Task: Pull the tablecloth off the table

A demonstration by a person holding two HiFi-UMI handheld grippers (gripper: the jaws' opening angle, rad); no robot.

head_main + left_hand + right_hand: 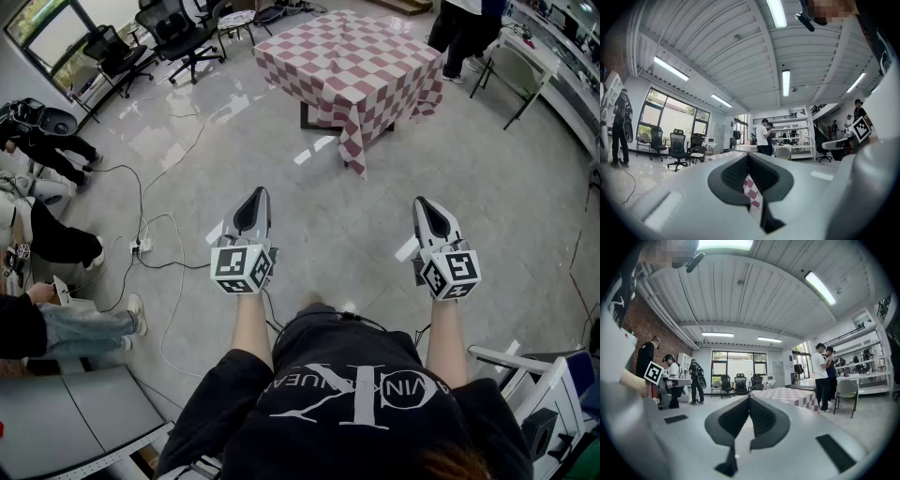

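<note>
Two grippers hang level in front of the person, and neither holds anything. The left gripper [254,197] and the right gripper [423,202] both point across open floor toward the table [310,120], which stands well apart from them. In each gripper view the dark ribbed pads meet along their length with nothing pinched between them. The job looks unstarted. The red-and-white checked tablecloth [352,61] lies spread flat over the whole top, its corners draping down the sides, with no edge lifted. What remains is to walk up, open a pair of jaws, take hold of a hanging edge and draw the cloth away. Only the head view shows both tools at once, the stretch of floor between them and the table, the cable and power strip [141,247] lying to the left, and the office chairs [178,28] beyond. The right gripper view gives what the head view cannot. It shows the table side-on at its own height, the tablecloth [787,394] hanging over the near edge, and two people [824,376] standing beside it. The left gripper view shows just a sliver of checks [752,187] through the slot below its closed jaws, which is the distant cloth seen past them and not fabric in its grasp.
</note>
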